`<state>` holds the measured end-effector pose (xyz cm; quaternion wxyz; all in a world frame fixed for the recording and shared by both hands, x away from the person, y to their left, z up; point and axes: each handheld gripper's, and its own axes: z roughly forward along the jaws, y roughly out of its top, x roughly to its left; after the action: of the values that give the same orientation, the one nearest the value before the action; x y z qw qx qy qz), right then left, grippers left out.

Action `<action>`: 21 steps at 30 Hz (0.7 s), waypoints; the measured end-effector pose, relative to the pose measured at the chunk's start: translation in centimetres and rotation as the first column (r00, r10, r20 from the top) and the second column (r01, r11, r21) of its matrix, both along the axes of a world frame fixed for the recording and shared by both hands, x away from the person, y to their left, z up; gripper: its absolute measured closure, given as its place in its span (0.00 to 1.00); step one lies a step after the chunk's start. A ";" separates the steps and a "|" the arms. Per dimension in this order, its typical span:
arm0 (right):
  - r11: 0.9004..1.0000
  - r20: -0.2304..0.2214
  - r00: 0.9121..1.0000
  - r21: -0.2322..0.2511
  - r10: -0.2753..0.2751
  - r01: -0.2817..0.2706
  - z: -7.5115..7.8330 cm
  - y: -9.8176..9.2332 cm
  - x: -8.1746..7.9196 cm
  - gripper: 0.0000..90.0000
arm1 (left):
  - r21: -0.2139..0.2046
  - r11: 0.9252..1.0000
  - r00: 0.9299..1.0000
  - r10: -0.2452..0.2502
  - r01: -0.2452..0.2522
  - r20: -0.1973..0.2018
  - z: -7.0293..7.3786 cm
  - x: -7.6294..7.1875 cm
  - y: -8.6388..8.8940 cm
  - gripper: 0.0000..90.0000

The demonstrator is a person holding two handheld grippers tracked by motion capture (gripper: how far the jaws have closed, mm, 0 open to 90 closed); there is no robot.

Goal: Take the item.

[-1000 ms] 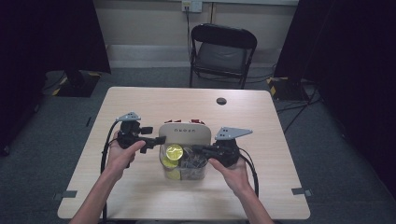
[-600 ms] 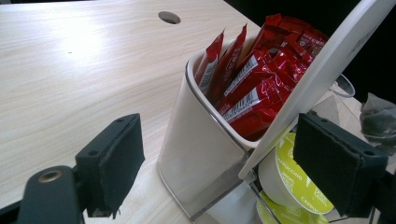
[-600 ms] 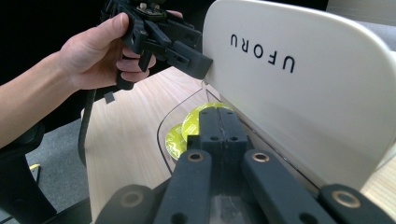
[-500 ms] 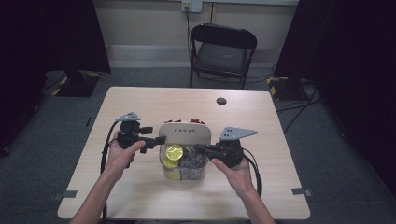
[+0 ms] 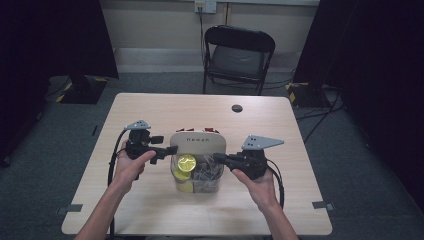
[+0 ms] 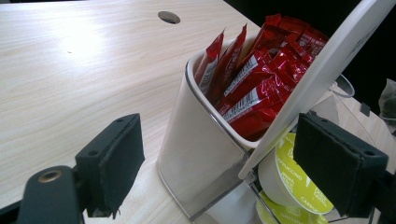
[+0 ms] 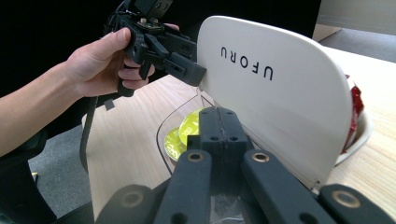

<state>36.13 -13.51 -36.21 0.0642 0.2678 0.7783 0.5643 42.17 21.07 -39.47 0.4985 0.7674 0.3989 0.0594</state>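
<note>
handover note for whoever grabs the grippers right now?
Left gripper: jaws astride the edge of the raised white lid, propping it; whether the pads press is unclear.
Right gripper: shut, empty, tips over the clear front compartment.
Yellow capsules lie in that compartment, red sachets in the rear one.
Done: lid lifted. Left: likely taking something out, then lowering the lid.

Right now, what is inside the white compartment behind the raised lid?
The white compartment holds upright red sachets, packed closely. The tilted lid covers those at the far side, and the opaque wall hides their lower ends, so the count is unclear.
</note>
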 end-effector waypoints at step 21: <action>0.998 0.014 0.998 0.039 -0.058 0.057 1.1 -3.1 -0.1 1.00 | 0.000 1.000 1.000 -0.001 0.001 -0.001 0.0 0.0 0.0 0.18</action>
<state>36.00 -16.57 -35.13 0.0813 0.2869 0.7588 0.5790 42.19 21.09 -39.48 0.4984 0.7675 0.3988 0.0587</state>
